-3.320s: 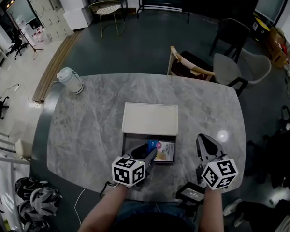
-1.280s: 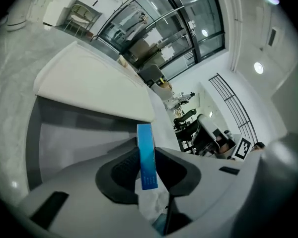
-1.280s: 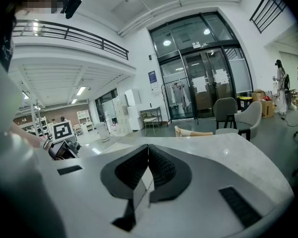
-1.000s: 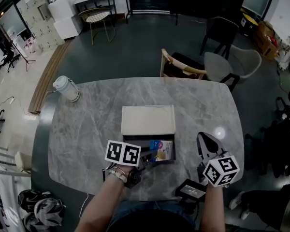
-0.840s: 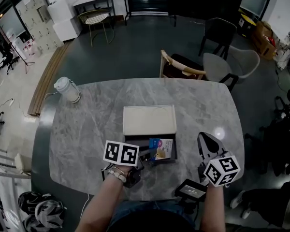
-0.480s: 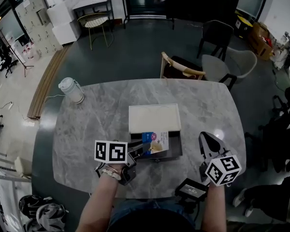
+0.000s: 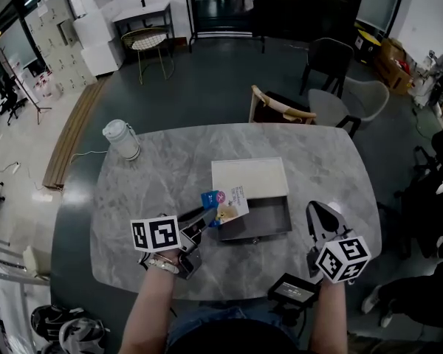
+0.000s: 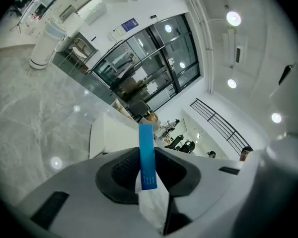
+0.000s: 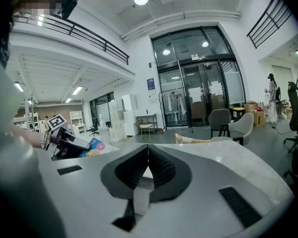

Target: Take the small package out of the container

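The small package [image 7: 223,203], blue and white with a picture on it, is pinched at its near corner in my left gripper [image 7: 205,217]. It hangs over the left rim of the dark open container [image 7: 262,220], outside it. The left gripper view shows the package [image 8: 146,152] edge-on between the pads of the left gripper [image 8: 147,158]. At the table's front right, clear of the container, my right gripper [image 7: 315,212] is shut with nothing in it. The right gripper view shows the right gripper [image 9: 148,155] with jaws meeting, and the package [image 9: 95,144] far to the left.
The container's pale lid [image 7: 249,177] lies flat behind it on the grey marble table [image 7: 155,190]. A white jug [image 7: 122,139] stands at the far left corner. A black device [image 7: 292,290] sits at the front edge. A wooden chair [image 7: 279,110] stands beyond the table.
My left gripper has drawn the package up and leftward out of the container, from inside it to past its left rim. The right gripper has stayed put.
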The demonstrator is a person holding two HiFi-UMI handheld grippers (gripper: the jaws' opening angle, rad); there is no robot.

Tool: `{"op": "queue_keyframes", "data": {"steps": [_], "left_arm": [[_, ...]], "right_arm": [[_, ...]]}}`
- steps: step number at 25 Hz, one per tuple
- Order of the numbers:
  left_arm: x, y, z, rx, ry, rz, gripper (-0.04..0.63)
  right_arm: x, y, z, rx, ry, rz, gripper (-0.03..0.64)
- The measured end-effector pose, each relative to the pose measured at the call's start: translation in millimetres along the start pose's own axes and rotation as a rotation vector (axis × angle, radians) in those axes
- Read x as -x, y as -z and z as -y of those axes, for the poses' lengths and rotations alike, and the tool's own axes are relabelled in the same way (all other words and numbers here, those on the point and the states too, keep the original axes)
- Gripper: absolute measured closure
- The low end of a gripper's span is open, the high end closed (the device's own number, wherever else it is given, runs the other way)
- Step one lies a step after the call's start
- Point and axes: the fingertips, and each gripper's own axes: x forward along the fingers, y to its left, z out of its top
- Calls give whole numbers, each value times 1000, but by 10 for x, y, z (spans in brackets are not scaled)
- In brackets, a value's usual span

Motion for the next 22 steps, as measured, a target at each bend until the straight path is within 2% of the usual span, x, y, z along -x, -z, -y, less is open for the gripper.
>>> {"op": "queue_keyframes", "data": {"steps": [5, 12, 18, 22], "left_arm": [[214, -171, 30, -126, 0, 87, 500], [431, -349, 301, -401, -26, 225, 502], [551, -454, 581, -619, -89, 371, 500], [555, -516, 752, -692, -134, 447, 501]], "right_arm": [[78, -13, -210, 12, 35, 28, 591], [250, -78, -425, 67, 62, 68, 591], [296, -299, -418, 123, 31, 118, 591], [288, -448, -390, 173, -23, 132, 591]]}}
